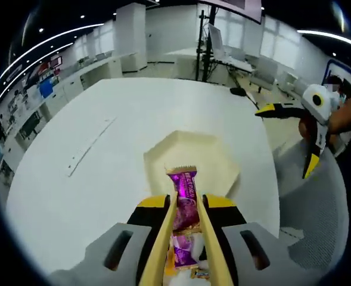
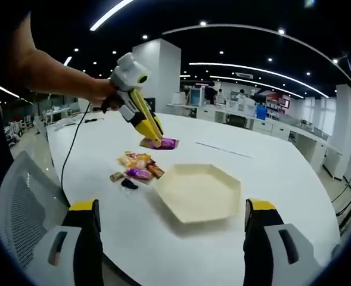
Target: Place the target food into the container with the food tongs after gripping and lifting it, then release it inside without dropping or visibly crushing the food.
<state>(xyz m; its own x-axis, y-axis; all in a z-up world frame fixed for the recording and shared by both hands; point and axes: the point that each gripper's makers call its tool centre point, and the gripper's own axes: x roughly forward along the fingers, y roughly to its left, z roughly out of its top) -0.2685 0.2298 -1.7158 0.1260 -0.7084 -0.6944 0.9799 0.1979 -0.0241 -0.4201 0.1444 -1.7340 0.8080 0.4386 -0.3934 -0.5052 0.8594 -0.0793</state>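
While the left tongs (image 1: pixel 186 205) pinched a purple snack packet (image 1: pixel 185 193) between their two long yellow blades, the packet hung lifted off the white table (image 1: pixel 92 196), with the cream hexagonal tray (image 1: pixel 208 156) lying just beyond its far end in the left gripper view. In the right gripper view the same left tongs (image 2: pixel 157 138) appeared at the far left of the table, held by a person's hand (image 2: pixel 103 94), with the purple packet (image 2: pixel 165 143) clamped at their tips above the tabletop (image 2: pixel 270 173). A small pile of wrapped snacks (image 2: pixel 136 167) lay on the table between the held packet and the hexagonal tray (image 2: pixel 199 192), just beside the tray's left edge. The right tongs (image 2: pixel 172 229) stood wide apart and gripped nothing, near the table's near edge; they also showed at the right of the left gripper view (image 1: pixel 294 134), off the table. A grey mesh chair (image 2: pixel 20 208) stood at the near left.

Judged from its look, the packet was light, with a thin, glossy film wrapper that could slide between smooth blades. Its contents were probably soft or brittle, so only light pressure was advisable. A hold across the middle of its length, as seen, seemed best balanced; the crimped end seal offered a flatter alternative.
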